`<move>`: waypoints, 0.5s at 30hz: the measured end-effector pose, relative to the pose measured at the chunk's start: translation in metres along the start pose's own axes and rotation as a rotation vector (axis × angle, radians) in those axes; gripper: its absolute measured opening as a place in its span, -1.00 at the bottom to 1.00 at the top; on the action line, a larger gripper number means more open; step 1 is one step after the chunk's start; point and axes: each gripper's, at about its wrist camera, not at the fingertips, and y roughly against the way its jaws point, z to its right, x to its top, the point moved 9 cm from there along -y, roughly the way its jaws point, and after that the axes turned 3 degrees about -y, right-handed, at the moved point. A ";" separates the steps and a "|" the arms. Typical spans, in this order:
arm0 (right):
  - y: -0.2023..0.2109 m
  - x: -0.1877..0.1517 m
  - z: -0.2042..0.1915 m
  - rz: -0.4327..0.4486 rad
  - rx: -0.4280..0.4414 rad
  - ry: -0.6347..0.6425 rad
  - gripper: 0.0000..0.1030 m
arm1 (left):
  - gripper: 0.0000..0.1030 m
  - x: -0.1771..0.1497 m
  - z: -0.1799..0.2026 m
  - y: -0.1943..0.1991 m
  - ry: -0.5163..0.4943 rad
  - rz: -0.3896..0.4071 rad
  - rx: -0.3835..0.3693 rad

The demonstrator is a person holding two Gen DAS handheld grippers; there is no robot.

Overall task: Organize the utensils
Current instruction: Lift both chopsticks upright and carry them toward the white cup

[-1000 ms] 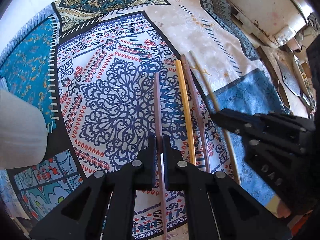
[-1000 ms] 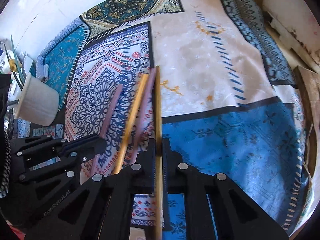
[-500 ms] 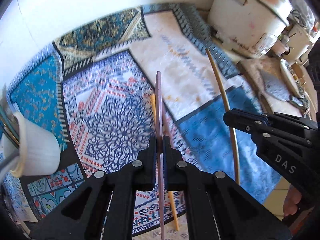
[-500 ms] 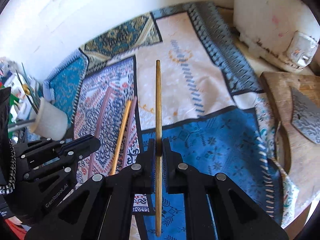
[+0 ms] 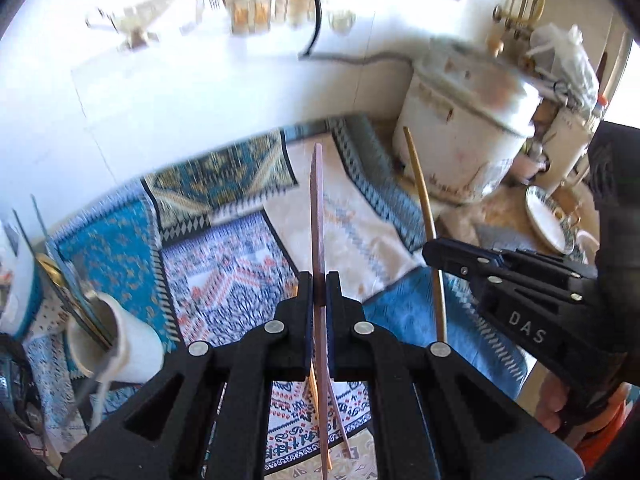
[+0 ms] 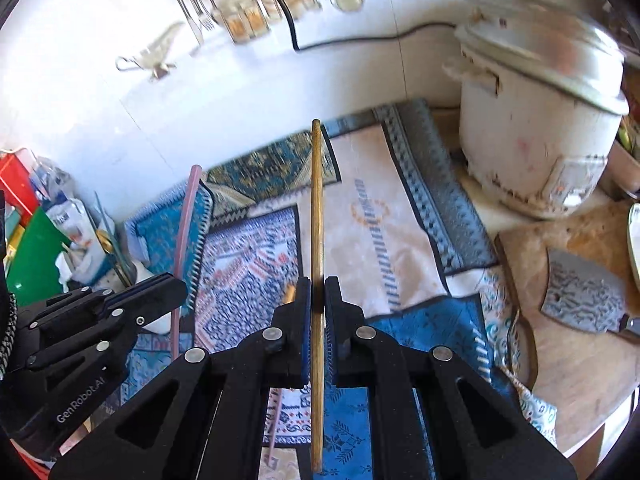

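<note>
While both chopsticks are held clear of the patterned cloth (image 5: 224, 264), each is pinched only at a narrow point on its shaft. The left gripper (image 5: 319, 296) is pressed together on the pink chopstick (image 5: 317, 208), and the right gripper (image 6: 317, 300) is clamped on the brown wooden chopstick (image 6: 317, 208); both sticks point forward, away from the cameras. A yellow chopstick (image 5: 310, 384) and another pink one (image 5: 340, 420) are seen lying on the cloth beneath the left gripper.

Rotation about the pinch is judged the main risk: with so much length left free ahead of the pads, a quick swing could let a stick pivot or slide out. The white cup (image 5: 120, 348), standing at the left of the cloth with utensils already in it, is judged the likely destination; a tip could catch on its rim or on those utensils, and the cup might be tipped. A clash between the two grippers is also possible, since they are held close beside each other.

Open room is found over the middle of the cloth. The rice cooker (image 6: 540, 120) bounds the right, the wall the far side, and a cleaver (image 6: 584, 300) rests on a board at the right of the worktop.
</note>
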 end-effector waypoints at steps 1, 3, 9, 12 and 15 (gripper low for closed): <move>0.004 0.005 -0.004 0.015 0.005 0.010 -0.88 | -0.93 0.003 -0.001 0.006 0.004 0.016 0.005; 0.012 0.013 -0.013 0.038 0.018 0.028 -0.88 | -0.93 0.013 -0.005 0.022 0.012 0.056 0.021; 0.029 0.034 -0.046 0.105 0.072 0.090 -0.88 | -0.93 0.035 -0.023 0.068 0.035 0.170 0.082; 0.036 0.044 -0.068 0.140 0.103 0.133 -0.88 | -0.93 0.044 -0.036 0.090 0.052 0.222 0.117; 0.041 0.055 -0.091 0.168 0.140 0.170 -0.88 | -0.93 0.051 -0.053 0.109 0.086 0.265 0.146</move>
